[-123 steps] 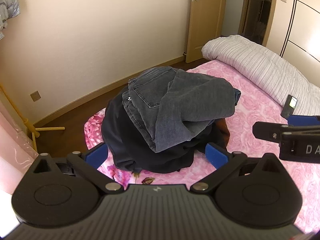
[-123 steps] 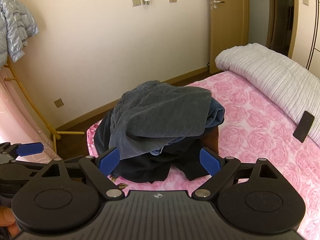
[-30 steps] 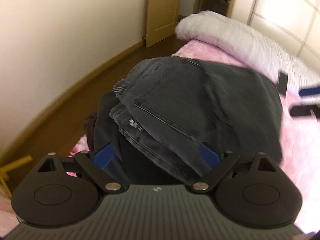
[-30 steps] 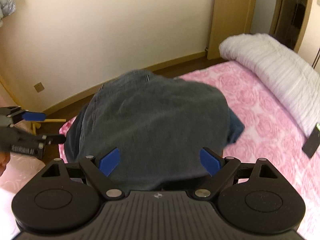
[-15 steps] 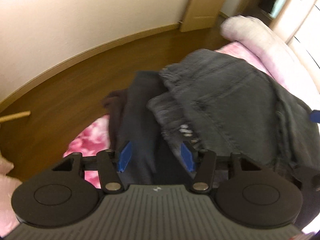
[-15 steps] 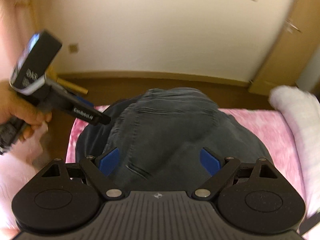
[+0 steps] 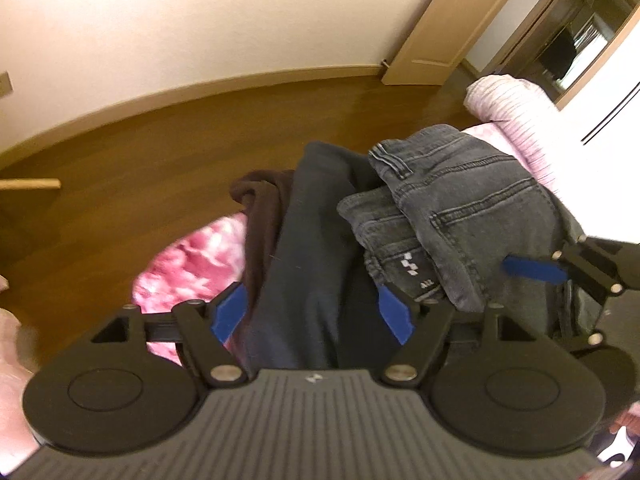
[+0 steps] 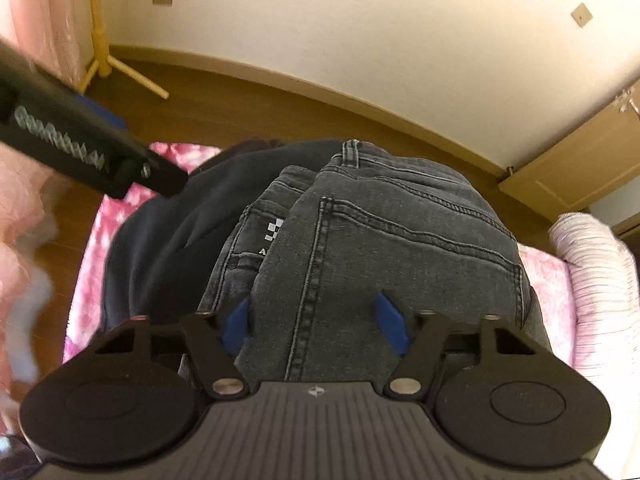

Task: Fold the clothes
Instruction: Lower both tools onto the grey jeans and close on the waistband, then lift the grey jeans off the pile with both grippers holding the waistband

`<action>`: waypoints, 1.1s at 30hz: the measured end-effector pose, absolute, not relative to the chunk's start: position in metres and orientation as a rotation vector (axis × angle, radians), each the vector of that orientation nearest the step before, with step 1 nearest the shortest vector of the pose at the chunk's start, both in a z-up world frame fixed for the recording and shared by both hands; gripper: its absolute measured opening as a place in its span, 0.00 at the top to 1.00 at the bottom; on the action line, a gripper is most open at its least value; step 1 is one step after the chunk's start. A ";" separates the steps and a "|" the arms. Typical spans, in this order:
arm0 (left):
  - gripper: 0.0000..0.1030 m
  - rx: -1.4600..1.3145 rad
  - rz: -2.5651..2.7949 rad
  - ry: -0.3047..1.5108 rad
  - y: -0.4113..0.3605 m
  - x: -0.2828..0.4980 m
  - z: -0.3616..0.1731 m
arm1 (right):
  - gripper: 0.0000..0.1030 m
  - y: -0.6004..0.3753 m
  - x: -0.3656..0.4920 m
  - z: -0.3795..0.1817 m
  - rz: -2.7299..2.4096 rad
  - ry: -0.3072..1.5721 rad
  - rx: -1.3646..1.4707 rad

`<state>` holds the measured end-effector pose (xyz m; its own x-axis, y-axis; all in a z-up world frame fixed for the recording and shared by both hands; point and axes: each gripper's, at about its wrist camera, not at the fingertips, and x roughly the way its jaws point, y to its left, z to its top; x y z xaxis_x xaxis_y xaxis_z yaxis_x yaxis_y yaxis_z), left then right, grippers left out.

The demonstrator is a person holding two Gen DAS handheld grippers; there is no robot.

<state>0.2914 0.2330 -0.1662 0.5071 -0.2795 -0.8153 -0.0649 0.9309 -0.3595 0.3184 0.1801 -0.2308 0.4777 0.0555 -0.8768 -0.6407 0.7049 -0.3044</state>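
A heap of clothes lies on the corner of a pink rose-patterned bed (image 7: 192,268). Dark grey jeans (image 8: 400,240) sit on top, waistband and back pocket up, over a navy garment (image 7: 312,240) and a brown one (image 7: 260,200). My left gripper (image 7: 311,313) hangs over the heap's left side. Its jaws are opening, the navy cloth lies between the blue pads, and no pad presses on it. My right gripper (image 8: 313,320) is down on the jeans with its jaws closing around a raised fold. One blue finger (image 7: 532,270) of it shows in the left wrist view.
Brown wooden floor (image 7: 160,152) and a cream wall run beyond the bed corner. A rolled white striped duvet (image 8: 592,264) lies at the right. A wooden door (image 7: 436,32) stands further back. A yellow wooden stand (image 8: 104,40) and pink curtain are at the left.
Both grippers have dropped close onto the heap and rolled. The right jaws went from wide open to partly closed over the jeans. The left jaws narrowed, then widened again.
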 end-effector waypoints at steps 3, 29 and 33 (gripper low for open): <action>0.33 -0.439 -0.169 1.040 0.225 0.298 -0.171 | 0.91 0.155 0.324 -0.212 0.487 1.014 -0.549; 0.43 -0.507 -0.297 1.070 0.154 0.339 -0.181 | 1.00 -0.026 0.256 -0.063 0.125 0.730 -0.002; 0.46 -0.484 -0.300 1.046 0.150 0.343 -0.176 | 1.00 -0.033 0.243 -0.060 0.102 0.726 0.035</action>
